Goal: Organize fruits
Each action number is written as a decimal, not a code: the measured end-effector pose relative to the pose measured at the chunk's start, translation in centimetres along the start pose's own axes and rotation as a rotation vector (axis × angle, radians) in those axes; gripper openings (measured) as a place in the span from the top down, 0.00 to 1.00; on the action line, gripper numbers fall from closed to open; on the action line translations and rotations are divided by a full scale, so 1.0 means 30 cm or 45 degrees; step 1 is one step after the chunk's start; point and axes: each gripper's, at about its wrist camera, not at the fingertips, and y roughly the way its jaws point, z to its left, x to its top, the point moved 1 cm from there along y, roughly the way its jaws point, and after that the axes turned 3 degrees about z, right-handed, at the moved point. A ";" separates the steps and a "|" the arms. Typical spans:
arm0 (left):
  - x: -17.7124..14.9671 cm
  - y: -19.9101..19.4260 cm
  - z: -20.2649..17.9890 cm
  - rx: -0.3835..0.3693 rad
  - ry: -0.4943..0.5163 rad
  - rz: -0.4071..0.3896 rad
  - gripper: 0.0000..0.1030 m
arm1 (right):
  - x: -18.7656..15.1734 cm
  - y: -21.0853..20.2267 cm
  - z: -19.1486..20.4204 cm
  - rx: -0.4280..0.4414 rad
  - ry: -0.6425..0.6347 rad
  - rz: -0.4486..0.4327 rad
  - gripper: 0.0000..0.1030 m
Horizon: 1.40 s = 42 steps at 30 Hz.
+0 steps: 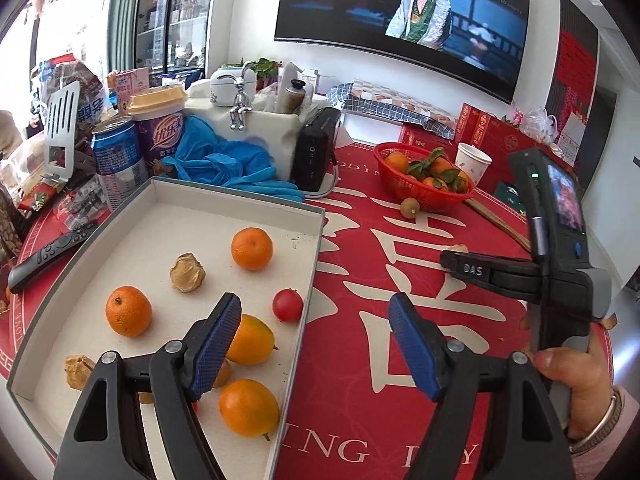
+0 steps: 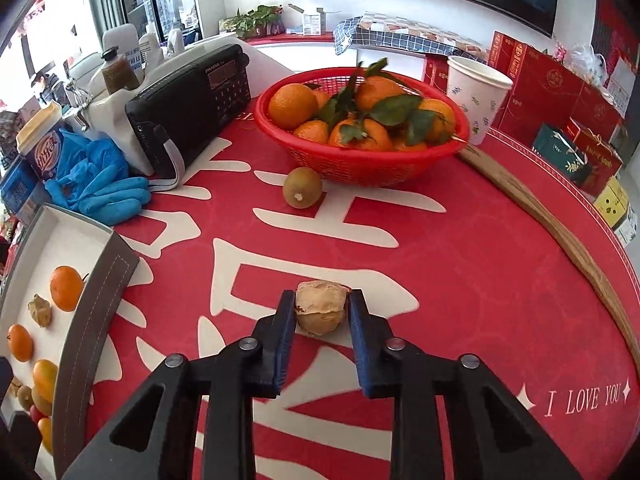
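My right gripper (image 2: 320,312) has its jaws clamped on the husked fruit (image 2: 321,307), which sits on the red tablecloth (image 2: 460,272) dead ahead between the pads, its wider axis across them. My left gripper (image 1: 316,344) hangs with jaws apart and empty, straddling the right edge of the white tray (image 1: 316,248). The tray lies to the left of the held fruit (short carry, I judge). Farther off, a kiwi (image 2: 302,187) sits just before the red basket (image 2: 360,164).
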 end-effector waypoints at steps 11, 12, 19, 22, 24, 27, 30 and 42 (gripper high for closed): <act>0.155 0.135 -0.273 -0.058 0.148 0.180 0.23 | -0.237 -0.203 -0.313 0.141 0.136 -0.055 0.73; 0.180 0.169 -0.306 -0.041 0.180 0.193 0.23 | -0.240 -0.210 -0.337 0.160 0.163 -0.053 0.73; 0.251 0.421 -0.431 0.045 0.264 0.251 0.27 | -0.239 -0.313 -0.420 0.223 0.211 -0.149 0.73; 0.278 0.491 -0.437 0.076 0.253 0.229 0.28 | -0.240 -0.330 -0.446 0.242 0.232 -0.168 0.73; 0.295 0.531 -0.429 0.093 0.217 0.230 0.28 | -0.242 -0.335 -0.459 0.242 0.242 -0.173 0.73; 0.313 0.584 -0.412 0.105 0.160 0.240 0.28 | -0.243 -0.338 -0.475 0.239 0.251 -0.178 0.73; 0.320 0.619 -0.407 0.120 0.148 0.241 0.28 | -0.244 -0.338 -0.479 0.237 0.253 -0.182 0.73; 0.292 0.590 -0.415 0.065 0.148 0.255 0.73 | -0.237 -0.312 -0.438 0.221 0.212 -0.169 0.73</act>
